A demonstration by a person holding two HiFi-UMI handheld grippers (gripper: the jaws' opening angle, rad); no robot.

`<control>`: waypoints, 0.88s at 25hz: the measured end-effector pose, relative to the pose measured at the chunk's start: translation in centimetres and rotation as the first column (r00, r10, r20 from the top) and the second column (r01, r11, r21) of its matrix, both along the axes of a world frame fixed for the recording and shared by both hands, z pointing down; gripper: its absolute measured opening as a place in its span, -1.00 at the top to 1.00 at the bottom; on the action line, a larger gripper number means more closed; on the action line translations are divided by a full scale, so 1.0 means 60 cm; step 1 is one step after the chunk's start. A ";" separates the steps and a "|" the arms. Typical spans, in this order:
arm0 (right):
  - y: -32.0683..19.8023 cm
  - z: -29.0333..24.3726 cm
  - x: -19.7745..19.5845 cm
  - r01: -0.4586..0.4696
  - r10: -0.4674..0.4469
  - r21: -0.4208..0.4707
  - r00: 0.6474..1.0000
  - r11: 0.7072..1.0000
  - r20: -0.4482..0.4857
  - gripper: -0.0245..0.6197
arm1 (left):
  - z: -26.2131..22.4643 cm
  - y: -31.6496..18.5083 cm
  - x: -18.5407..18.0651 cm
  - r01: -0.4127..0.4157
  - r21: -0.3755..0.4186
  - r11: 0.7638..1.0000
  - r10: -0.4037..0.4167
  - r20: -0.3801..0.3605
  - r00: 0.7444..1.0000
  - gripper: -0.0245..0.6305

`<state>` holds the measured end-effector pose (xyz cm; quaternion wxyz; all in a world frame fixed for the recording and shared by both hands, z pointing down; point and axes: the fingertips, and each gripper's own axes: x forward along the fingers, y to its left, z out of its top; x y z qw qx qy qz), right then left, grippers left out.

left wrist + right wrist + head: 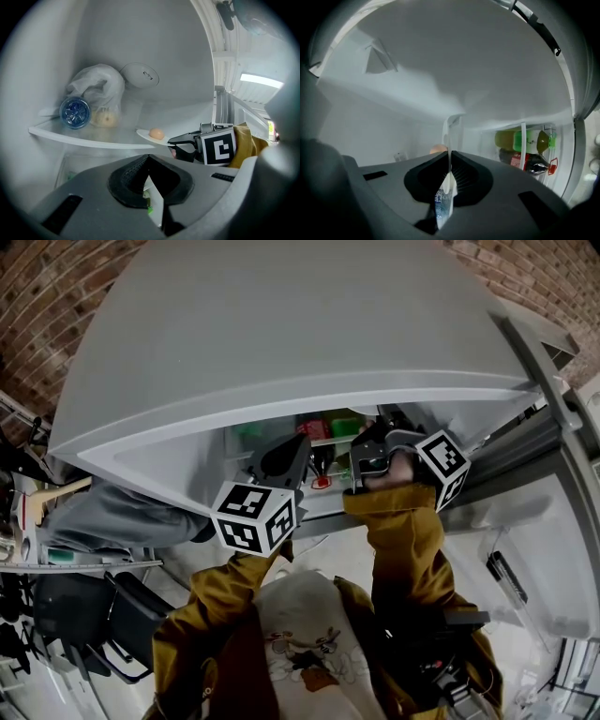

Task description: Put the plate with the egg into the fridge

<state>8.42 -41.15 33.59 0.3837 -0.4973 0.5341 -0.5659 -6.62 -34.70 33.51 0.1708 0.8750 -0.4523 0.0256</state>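
Jaws of the right gripper are clamped on the rim of the white plate, which shows edge-on as a thin pale strip between them in the right gripper view, with the egg peeking out just behind the left jaw. From the left gripper view, the plate sits level at the front edge of the fridge's glass shelf, the egg lying on it, and the right gripper grips it from the right side; whether the plate touches the shelf cannot be told. Farther back on that shelf lie a blue bottle with its end facing out and a knotted plastic bag just beside it, below a round dial on the back wall. The left gripper hangs in front of the shelf with its jaws pressed together and nothing between them. In the head view both grippers reach under the top of the open fridge, mustard sleeves behind them. Green and dark bottles stand in the door rack at the right.
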 end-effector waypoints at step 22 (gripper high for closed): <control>-0.019 0.014 0.002 -0.043 0.043 -0.005 0.998 0.999 0.037 0.88 | 0.000 0.009 -0.027 0.020 0.000 1.000 -0.020 -0.016 1.000 0.90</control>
